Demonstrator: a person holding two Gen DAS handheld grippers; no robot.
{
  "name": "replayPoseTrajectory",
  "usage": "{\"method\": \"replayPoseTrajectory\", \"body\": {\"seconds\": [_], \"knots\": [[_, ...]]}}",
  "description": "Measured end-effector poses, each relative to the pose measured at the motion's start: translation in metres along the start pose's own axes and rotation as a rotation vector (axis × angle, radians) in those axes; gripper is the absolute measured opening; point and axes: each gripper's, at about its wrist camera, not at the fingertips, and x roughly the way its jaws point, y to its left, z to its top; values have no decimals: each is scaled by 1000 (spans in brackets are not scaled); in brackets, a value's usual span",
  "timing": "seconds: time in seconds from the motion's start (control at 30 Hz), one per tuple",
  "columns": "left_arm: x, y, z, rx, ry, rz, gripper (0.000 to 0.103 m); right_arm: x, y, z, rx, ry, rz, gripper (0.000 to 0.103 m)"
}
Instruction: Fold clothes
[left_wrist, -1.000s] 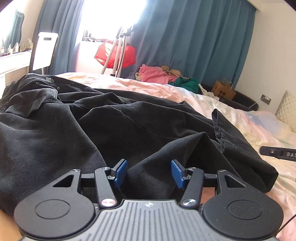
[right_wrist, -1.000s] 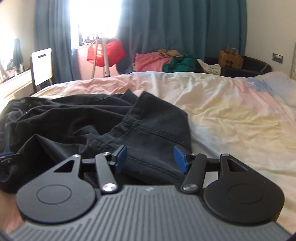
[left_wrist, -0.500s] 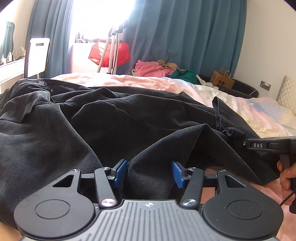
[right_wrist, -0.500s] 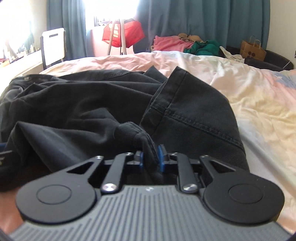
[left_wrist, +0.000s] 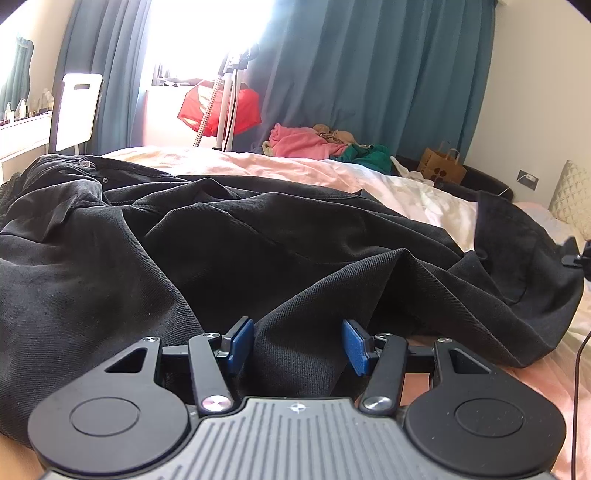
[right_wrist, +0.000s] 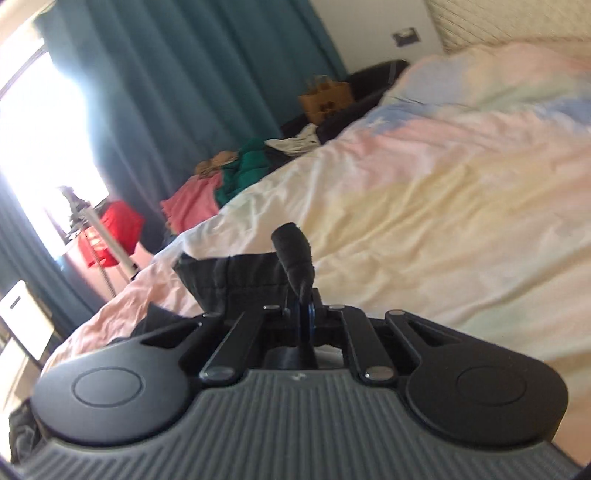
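black jeans (left_wrist: 229, 251): rumpled on bed | left gripper (left_wrist: 297, 345): released, straddling a ridge | right gripper (right_wrist: 304, 314): clenched on hem

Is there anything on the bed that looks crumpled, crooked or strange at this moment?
Yes. The black trousers lie bunched in ridges on the bed, not flat. One ridge sits between the open left gripper. The right gripper is shut on a tuft of the fabric and tilted.

light: strong daylight came from the window (left_wrist: 207, 40), blown out to white | black trousers (left_wrist: 221, 251) stayed dark, folds hard to read | right wrist view was tilted and motion-blurred on the bedsheet (right_wrist: 461, 206) | fisheye bent the edges, corners were black
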Motion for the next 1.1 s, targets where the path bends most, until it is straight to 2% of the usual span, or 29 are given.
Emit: {"method": "replayPoseTrajectory", "body": {"seconds": [0.13, 0.23, 0.43, 0.53, 0.57, 0.63, 0.73, 0.77, 0.8, 0.83, 0.87, 0.97, 1.1], "knots": [[0, -2, -2, 15, 3, 3, 56, 20, -69, -10, 200, 82, -110, 7], [0, -2, -3, 23, 6, 4, 56, 34, -98, -25, 314, 153, -73, 8], [-1, 3, -3, 3, 12, 0, 56, 41, -95, -26, 325, 216, 47, 13], [-15, 11, 1, -49, 6, 2, 57, 43, -95, -27, 346, 212, 84, 30], [-22, 15, 4, -74, 3, 2, 60, 43, -95, -28, 370, 210, 101, 39], [-40, 30, 10, -153, 5, 13, 65, 43, -97, -28, 411, 203, 124, 44], [-72, 64, 21, -295, 14, 49, 77, 42, -98, -28, 438, 187, 130, 44], [-84, 79, 23, -356, 14, 72, 80, 42, -98, -28, 439, 183, 126, 40], [-98, 97, 26, -427, 15, 99, 81, 43, -98, -26, 428, 177, 106, 24], [-109, 115, 27, -497, 17, 116, 82, 43, -98, -25, 415, 170, 83, 14], [-119, 132, 24, -566, 28, 139, 83, 43, -98, -25, 410, 165, 75, 8], [-142, 180, 14, -760, 87, 216, 86, 43, -99, -25, 415, 148, 61, 7], [-149, 231, -13, -987, 133, 215, 86, 38, -97, -21, 416, 103, 69, 7]]}}
